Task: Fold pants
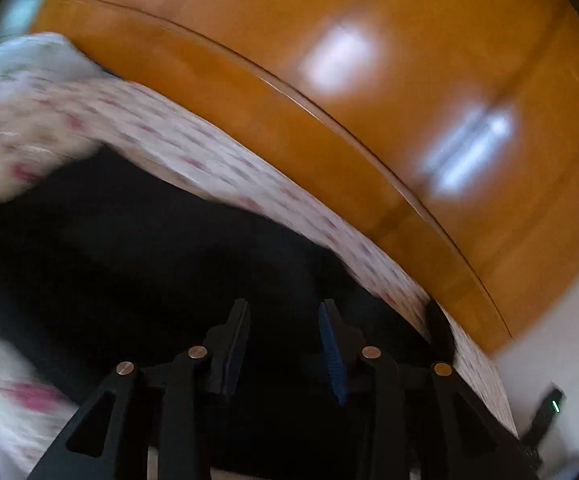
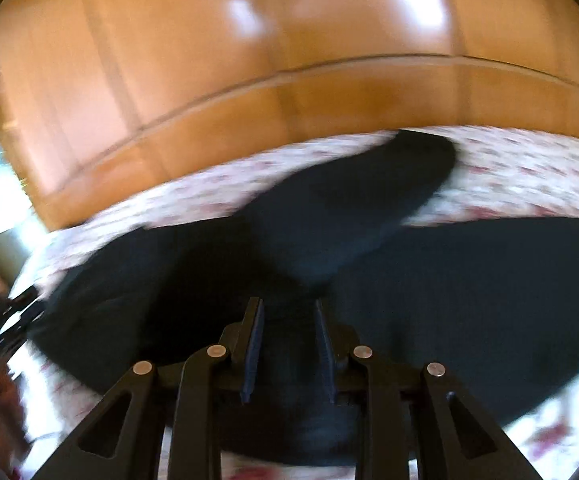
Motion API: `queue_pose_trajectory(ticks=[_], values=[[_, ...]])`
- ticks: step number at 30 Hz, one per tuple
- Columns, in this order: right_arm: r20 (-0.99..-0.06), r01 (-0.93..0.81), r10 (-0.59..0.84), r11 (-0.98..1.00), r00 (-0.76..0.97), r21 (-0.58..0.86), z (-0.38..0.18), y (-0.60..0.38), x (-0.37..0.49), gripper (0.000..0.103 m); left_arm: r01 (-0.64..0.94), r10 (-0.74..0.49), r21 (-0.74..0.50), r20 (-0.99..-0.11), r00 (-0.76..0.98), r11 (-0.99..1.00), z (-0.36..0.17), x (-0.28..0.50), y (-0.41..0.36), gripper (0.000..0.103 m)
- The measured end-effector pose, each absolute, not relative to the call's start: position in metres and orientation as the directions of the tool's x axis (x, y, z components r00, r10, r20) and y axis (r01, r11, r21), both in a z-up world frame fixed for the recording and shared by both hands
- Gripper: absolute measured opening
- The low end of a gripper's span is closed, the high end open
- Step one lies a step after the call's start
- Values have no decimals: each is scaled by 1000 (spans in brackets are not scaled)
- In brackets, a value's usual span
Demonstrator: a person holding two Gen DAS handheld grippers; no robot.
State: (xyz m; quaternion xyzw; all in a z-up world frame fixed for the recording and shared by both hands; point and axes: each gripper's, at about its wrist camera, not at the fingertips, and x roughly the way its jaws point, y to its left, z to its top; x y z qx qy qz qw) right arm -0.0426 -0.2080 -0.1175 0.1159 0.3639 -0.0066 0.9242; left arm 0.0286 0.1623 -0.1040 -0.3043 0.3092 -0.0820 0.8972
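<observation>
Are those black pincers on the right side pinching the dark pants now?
Apart. The right wrist view shows the right gripper with its jaws spread and nothing pinched between them, above the pants.

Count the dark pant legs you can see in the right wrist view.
2. One leg runs up toward the wooden headboard; the other leg spreads right across the floral sheet. Blur could hide more folds.

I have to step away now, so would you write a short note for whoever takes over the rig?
Left gripper: jaws apart, nothing between them, above the dark pants.
Right gripper: jaws apart, empty, over the pants.
Pants lie on the floral bedsheet beside the wooden headboard; one part lies angled toward the headboard.
Done: pants are laid down, released.
Left: how far folding has got is unclear through blur; check, then finish folding.
</observation>
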Motion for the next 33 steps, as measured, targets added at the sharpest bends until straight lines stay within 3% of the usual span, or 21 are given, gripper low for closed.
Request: queue_pose_trajectory(ticks=[2, 3, 8, 12, 14, 15, 16, 17, 21, 26, 27, 31, 33], values=[[-717, 191, 14, 960, 697, 204, -124, -230, -37, 27, 63, -422, -590, -495, 759, 805, -101, 43, 125, 53], [-734, 223, 1, 952, 680, 209, -127, -239, -36, 27, 106, -456, -584, -494, 740, 805, -99, 48, 110, 56], [-773, 291, -14, 931, 635, 222, -138, -266, -39, 27, 333, -603, -533, -481, 637, 778, -83, 70, 26, 66], [-766, 284, -6, 931, 642, 231, -139, -269, -41, 27, 427, -629, -461, -562, 537, 778, -89, 91, -32, 66], [-764, 288, -3, 927, 645, 240, -140, -271, -42, 27, 463, -625, -426, -603, 496, 778, -95, 90, -51, 62], [-762, 290, 0, 925, 647, 246, -140, -271, -43, 27, 491, -635, -416, -613, 470, 765, -100, 91, -58, 53], [-759, 290, 4, 923, 651, 254, -140, -272, -44, 27, 504, -637, -409, -622, 456, 761, -107, 97, -61, 22], [-757, 289, 9, 922, 653, 260, -141, -273, -44, 27, 514, -623, -387, -642, 446, 766, -111, 96, -64, 10], [-751, 288, 19, 917, 660, 276, -140, -278, -44, 27, 633, -670, -339, -623, 403, 696, -113, 66, -79, 9], [-733, 353, -50, 897, 678, 265, -131, -296, -42, 27, 747, -665, -255, -676, 317, 614, -129, 27, -94, 10], [-732, 358, -54, 895, 679, 266, -129, -300, -39, 27, 747, -658, -252, -685, 311, 615, -135, 25, -94, 10], [-716, 361, -75, 896, 695, 257, -112, -310, -21, 27, 724, -724, -383, -651, 229, 574, -131, 33, -86, 45], [-709, 326, -60, 913, 703, 246, -99, -310, -1, 31, 714, -736, -404, -638, 228, 571, -121, 37, -80, 47]])
